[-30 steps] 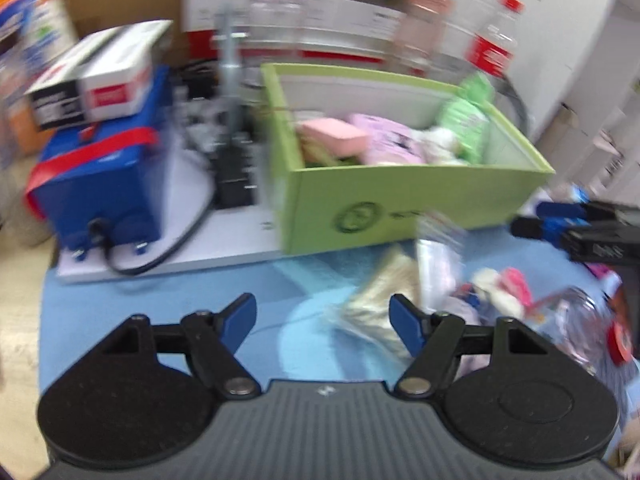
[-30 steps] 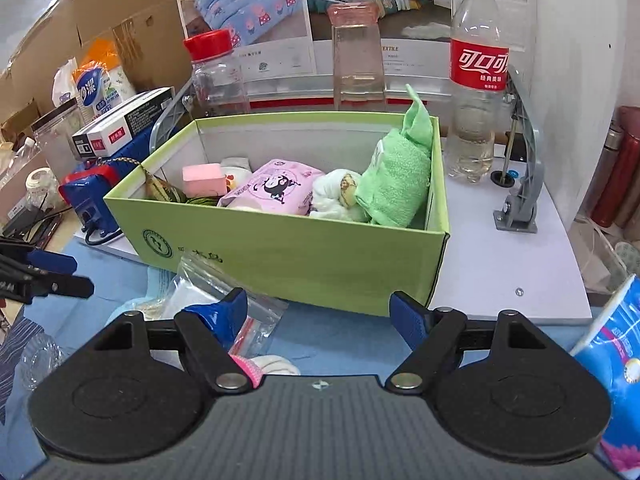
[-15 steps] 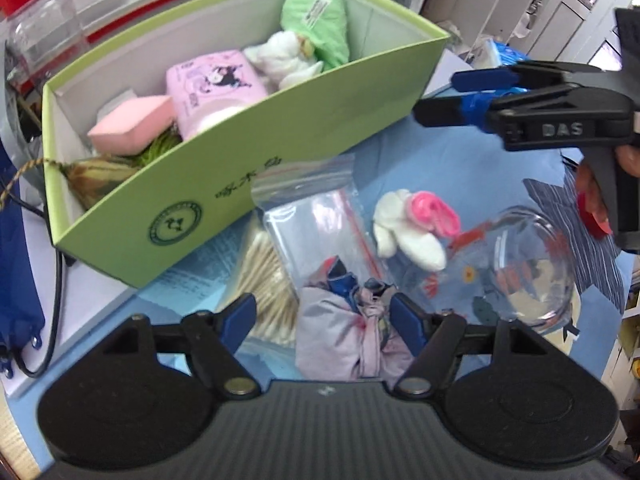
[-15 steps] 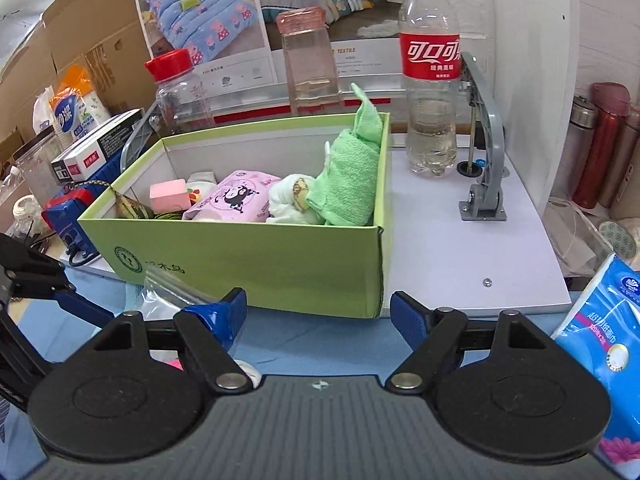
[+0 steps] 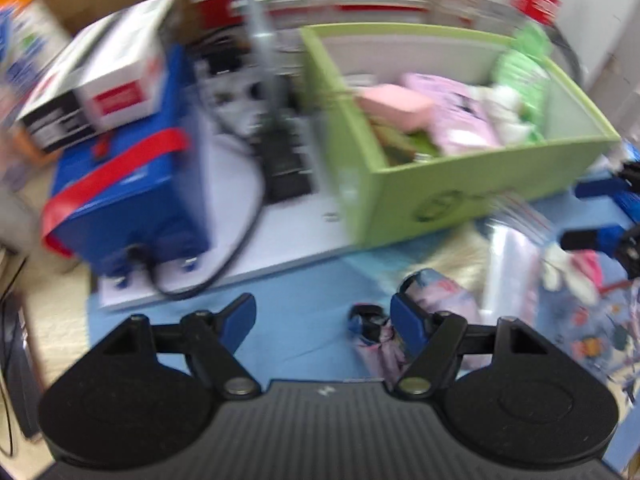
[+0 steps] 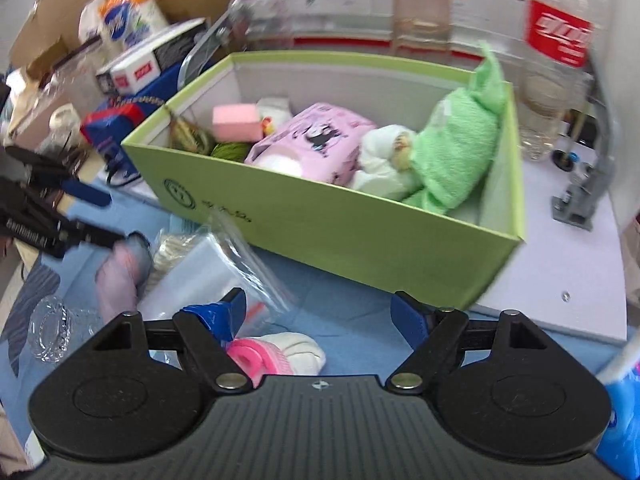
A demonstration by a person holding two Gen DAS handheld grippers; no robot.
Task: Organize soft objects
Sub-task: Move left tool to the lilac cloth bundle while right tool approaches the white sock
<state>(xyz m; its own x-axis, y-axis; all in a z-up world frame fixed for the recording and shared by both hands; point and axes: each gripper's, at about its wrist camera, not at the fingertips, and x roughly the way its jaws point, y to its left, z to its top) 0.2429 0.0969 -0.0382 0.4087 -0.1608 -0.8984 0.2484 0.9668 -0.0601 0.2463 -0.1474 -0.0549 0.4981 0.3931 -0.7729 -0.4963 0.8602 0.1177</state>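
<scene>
A green box [image 6: 360, 236] holds a pink sponge [image 6: 236, 122], a pink pack [image 6: 316, 144], a white plush [image 6: 384, 160] and a green towel [image 6: 456, 148]; it also shows blurred in the left wrist view [image 5: 472, 196]. My left gripper [image 5: 324, 316] is open, low over the blue mat, with a rolled pink-grey cloth [image 5: 380, 340] beside its right finger. My right gripper [image 6: 320, 312] is open and empty in front of the box, above a pink-and-white sock [image 6: 280, 354] and a clear zip bag [image 6: 216, 268]. The left gripper's fingers [image 6: 88, 196] show at the left of the right wrist view.
A blue device [image 5: 124, 196] with a white carton [image 5: 100, 92] on top stands left of the box on a white board [image 6: 560, 276]. Bottles [image 6: 560, 52] stand behind the box. A glass dish [image 6: 52, 328], cotton swabs [image 6: 176, 244] and a blue tissue pack [image 6: 620, 416] lie on the mat.
The left gripper swung back left and down from over the loose items; its view now faces the blue device and box. The right gripper moved closer to the box and lower.
</scene>
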